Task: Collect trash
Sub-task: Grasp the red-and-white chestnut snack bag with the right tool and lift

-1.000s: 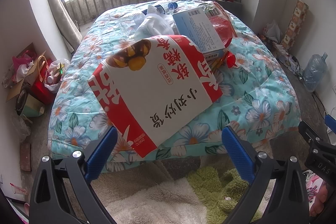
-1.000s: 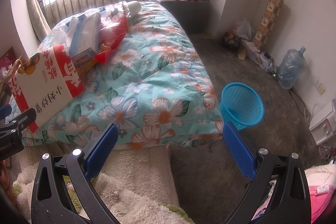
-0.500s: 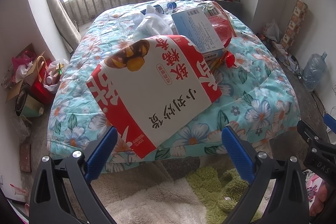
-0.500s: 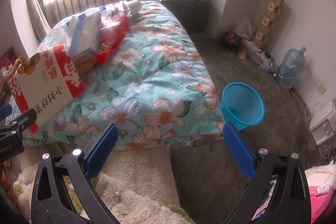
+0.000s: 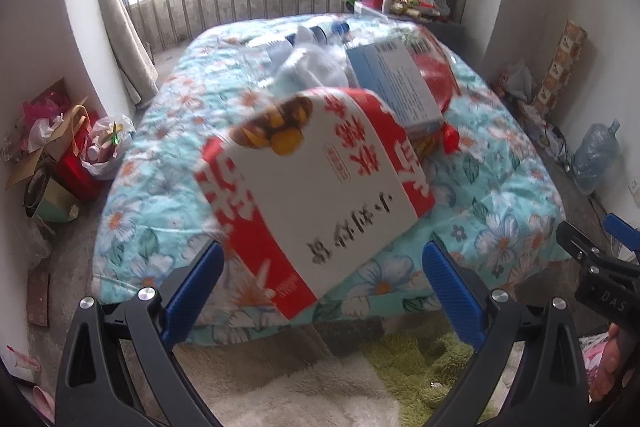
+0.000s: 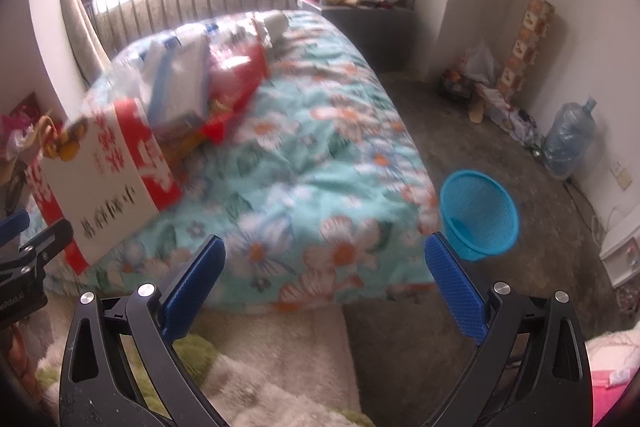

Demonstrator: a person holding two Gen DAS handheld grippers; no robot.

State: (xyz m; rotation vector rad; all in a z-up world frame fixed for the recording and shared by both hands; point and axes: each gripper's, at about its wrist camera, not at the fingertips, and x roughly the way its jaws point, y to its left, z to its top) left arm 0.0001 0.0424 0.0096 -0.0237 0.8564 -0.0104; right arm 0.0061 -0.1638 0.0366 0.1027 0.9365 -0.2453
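A large red and white carton point(image 5: 320, 187) lies on the near part of the flowered bed point(image 5: 500, 187), its corner over the bed's edge. Behind it are a blue and white box point(image 5: 394, 83), a red bag point(image 5: 438, 75) and clear plastic bottles point(image 5: 316, 39). My left gripper point(image 5: 320, 291) is open, just below and in front of the carton, apart from it. My right gripper point(image 6: 322, 275) is open and empty over the bed's near right corner. The carton point(image 6: 104, 179) shows at left in the right wrist view. A blue mesh basket point(image 6: 478, 215) stands on the floor right of the bed.
A shaggy cream and green rug point(image 5: 320, 387) lies under both grippers. Bags and boxes point(image 5: 60, 155) crowd the floor left of the bed. A water jug point(image 6: 570, 143) and clutter line the right wall. A cluttered dark cabinet point(image 6: 356, 15) stands behind the bed.
Both grippers have moved forward toward the bed, and the views are now blurred. The carton sits closer to my left gripper. Both stay open.
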